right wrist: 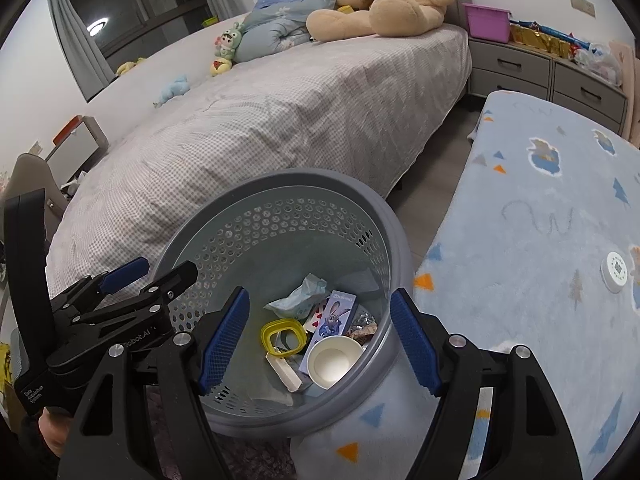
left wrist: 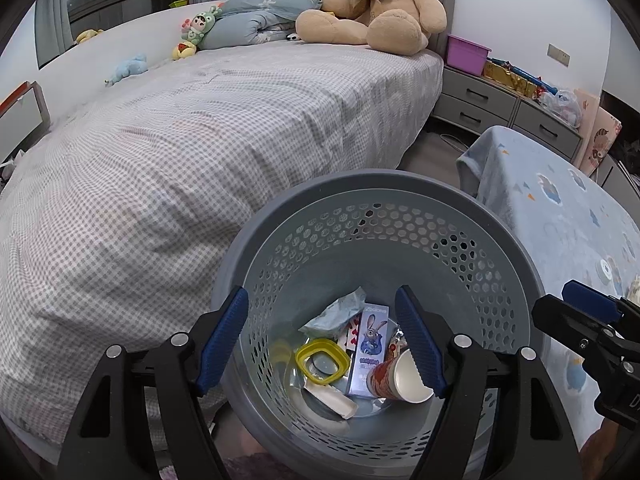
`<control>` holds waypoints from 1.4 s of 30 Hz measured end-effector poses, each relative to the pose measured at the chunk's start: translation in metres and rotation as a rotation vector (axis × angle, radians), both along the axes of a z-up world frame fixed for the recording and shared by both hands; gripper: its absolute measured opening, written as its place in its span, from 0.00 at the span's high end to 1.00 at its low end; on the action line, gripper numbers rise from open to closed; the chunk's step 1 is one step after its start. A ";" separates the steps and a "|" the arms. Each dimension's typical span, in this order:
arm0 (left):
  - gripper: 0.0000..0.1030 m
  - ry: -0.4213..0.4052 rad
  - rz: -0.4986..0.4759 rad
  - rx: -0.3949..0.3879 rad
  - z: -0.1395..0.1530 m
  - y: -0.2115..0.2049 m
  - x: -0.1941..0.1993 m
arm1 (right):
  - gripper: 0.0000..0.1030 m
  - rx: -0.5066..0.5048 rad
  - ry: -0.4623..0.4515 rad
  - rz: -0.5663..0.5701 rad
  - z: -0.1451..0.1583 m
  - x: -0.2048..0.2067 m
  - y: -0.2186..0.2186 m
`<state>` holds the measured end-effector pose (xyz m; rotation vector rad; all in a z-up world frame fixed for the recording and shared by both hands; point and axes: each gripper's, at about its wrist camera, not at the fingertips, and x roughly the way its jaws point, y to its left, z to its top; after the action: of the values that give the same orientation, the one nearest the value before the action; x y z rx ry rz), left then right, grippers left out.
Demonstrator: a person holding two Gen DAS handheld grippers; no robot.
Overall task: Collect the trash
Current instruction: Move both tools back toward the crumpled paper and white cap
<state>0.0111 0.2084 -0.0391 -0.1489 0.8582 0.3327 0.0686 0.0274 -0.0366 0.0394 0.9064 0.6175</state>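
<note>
**Trash in the bin, both grippers empty**

The trash lies at the bottom of the grey bin (left wrist: 500, 240): a paper cup (left wrist: 404, 378) on its side, a box (left wrist: 370, 350) at its 9 o'clock, a yellow ring (left wrist: 322, 362) further left, a tissue (left wrist: 338, 312) at 12. The bin stands between bed (left wrist: 180, 140) and blanket-covered surface (right wrist: 540, 220). The left gripper (left wrist: 340, 344) and right gripper (right wrist: 318, 344) are held over it, fingers spread apart, nothing between them.

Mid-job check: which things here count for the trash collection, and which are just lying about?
Job: grey bin; in it a paper cup, yellow ring, cartoon rabbit box, crumpled tissue; both tools open, left tool, right tool.

Lying about: teddy bear, folded quilt, purple box, small white disc on the blue blanket.
</note>
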 end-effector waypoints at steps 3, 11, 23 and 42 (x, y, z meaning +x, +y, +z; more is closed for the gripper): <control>0.30 0.000 -0.001 0.001 0.000 0.000 0.000 | 0.31 0.000 -0.001 -0.002 0.000 0.000 -0.001; 0.30 0.001 0.003 0.003 0.000 0.001 0.001 | 0.31 -0.003 -0.002 -0.002 0.001 -0.002 -0.002; 0.29 0.003 0.014 0.010 -0.002 0.002 0.001 | 0.31 -0.002 -0.005 -0.017 0.005 -0.006 -0.011; 0.28 -0.022 -0.068 0.054 0.010 -0.047 -0.014 | 0.31 -0.006 -0.003 -0.113 0.008 -0.027 -0.070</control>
<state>-0.0028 0.1613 -0.0291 -0.0728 0.8299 0.2896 0.0418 -0.0430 -0.0283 0.0836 0.8971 0.5097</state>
